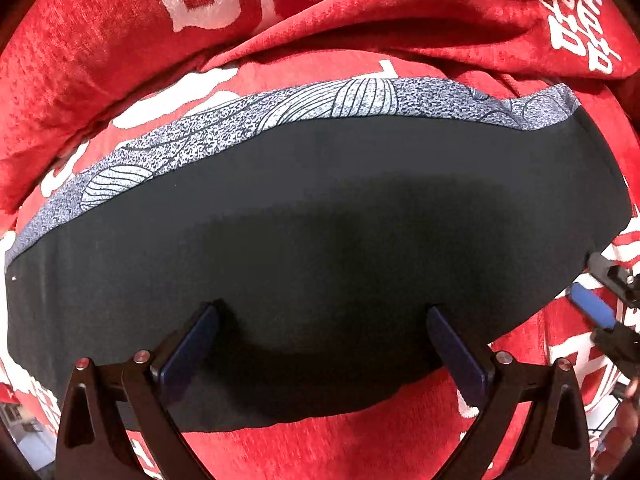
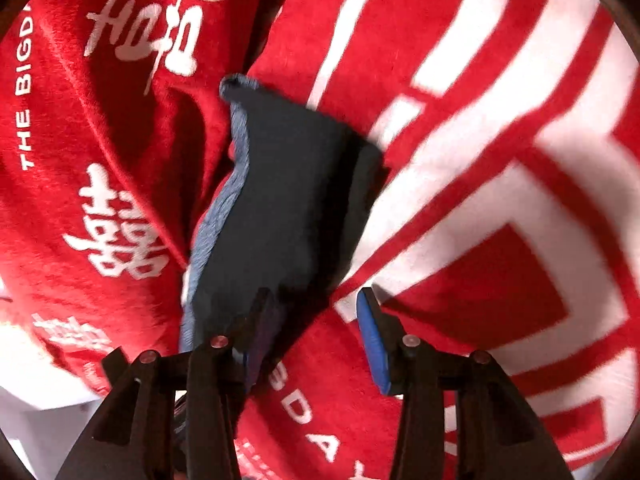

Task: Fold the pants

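The dark pants (image 1: 320, 216) lie folded flat on the red blanket (image 1: 80, 64), with a blue-grey patterned layer (image 1: 248, 120) showing along the far edge. My left gripper (image 1: 322, 312) is open just above the pants' near edge, holding nothing. My right gripper (image 2: 316, 300) is open at the pants' end (image 2: 288, 192); its left finger (image 2: 260, 320) lies against the cloth and its blue right pad (image 2: 372, 344) is over the blanket. The right gripper also shows at the right edge of the left wrist view (image 1: 604, 300).
The red blanket with white lettering (image 2: 480, 160) covers the whole surface and is bunched into raised folds (image 1: 400, 24) behind the pants. A pale floor or furniture patch (image 2: 36, 408) shows at the lower left of the right wrist view.
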